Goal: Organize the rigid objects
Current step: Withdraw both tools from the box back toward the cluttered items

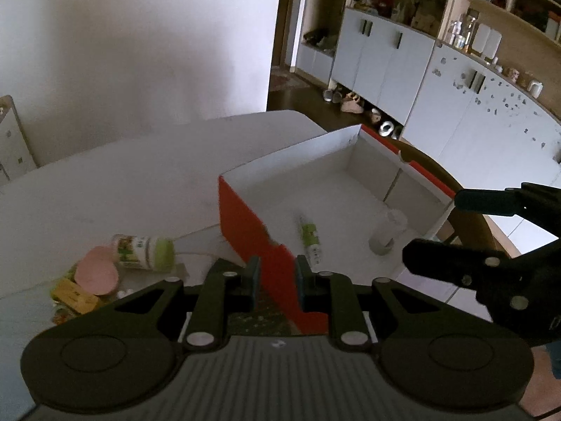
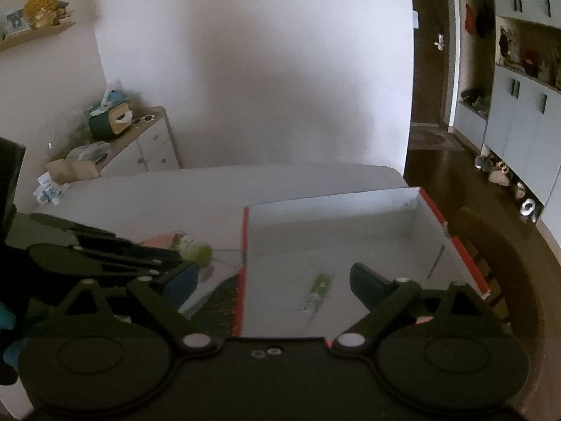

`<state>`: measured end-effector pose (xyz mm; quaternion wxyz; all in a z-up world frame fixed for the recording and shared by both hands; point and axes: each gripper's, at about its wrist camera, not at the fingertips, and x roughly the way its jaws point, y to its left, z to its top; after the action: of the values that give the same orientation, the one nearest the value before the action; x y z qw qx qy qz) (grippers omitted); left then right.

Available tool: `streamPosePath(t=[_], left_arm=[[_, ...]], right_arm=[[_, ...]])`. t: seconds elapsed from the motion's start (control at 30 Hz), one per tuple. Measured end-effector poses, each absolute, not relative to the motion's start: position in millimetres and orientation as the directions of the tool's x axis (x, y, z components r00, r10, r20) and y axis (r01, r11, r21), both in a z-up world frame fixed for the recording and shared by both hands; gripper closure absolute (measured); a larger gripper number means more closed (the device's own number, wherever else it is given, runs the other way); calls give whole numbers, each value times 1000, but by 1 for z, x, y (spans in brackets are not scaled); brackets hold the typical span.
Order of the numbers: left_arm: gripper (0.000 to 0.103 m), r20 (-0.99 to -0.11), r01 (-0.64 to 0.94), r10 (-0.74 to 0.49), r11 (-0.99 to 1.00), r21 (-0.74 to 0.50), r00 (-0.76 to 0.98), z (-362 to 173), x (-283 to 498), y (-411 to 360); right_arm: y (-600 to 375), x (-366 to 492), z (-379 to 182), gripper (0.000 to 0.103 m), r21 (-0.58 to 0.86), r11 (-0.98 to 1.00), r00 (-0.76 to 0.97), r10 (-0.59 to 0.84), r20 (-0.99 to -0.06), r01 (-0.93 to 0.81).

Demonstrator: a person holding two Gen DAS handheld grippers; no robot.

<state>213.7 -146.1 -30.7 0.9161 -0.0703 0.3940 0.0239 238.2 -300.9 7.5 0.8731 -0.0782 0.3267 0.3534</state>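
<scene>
Red-and-white open cardboard box [image 1: 252, 231]: near wall pinched by left gripper [image 1: 277, 273] (right gripper [image 2: 270, 280] agape, empty); may tip, spilling contents.

No readable text, green-capped bottle [image 1: 143, 251] label and green tube [image 1: 310, 240] print too blurred to read

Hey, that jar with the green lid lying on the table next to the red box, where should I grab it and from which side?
Probably grip the jar with the green lid across its labelled body, coming down from above. It lies on its side, so the round body faces up, while the pink disc and yellow pack crowd its near side.
</scene>
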Motion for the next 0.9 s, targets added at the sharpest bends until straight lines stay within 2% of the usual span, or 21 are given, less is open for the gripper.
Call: streamPosePath(t=[0.1,0.2,0.23,0.27,0.5,0.7,0.77,0.9], left_arm=[[81,-713,-90,-13,990,-107,701,-29,201,-137],[61,-695,-84,-10,991,-101,719,-27,186,-129],[50,-688,-90,-2,991,-98,725,-26,182,-125],[45,-679,-93,2,991,-98,734,-25,177,-121],[39,-653,-86,-6,990,-108,757,-22,149,-95],[30,-633,-85,-7,990,-115,774,-23,124,-74],[23,-626,-88,-2,990,-113,779,-24,116,-66],[21,-614,-89,1,990,-112,789,-28,99,-49]], right_arm=[[-289,225,8,9,88,732,538,570,-621,-675],[-276,212,8,9,89,730,538,575,-616,-678],[-273,209,8,9,92,731,540,577,-613,-676],[-270,205,9,9,88,736,546,572,-612,-672],[-251,181,11,9,98,733,550,585,-596,-673],[-240,161,8,5,140,730,547,612,-572,-669],[-235,152,6,3,142,726,547,617,-566,-673],[-222,138,0,1,135,714,539,625,-565,-687]])
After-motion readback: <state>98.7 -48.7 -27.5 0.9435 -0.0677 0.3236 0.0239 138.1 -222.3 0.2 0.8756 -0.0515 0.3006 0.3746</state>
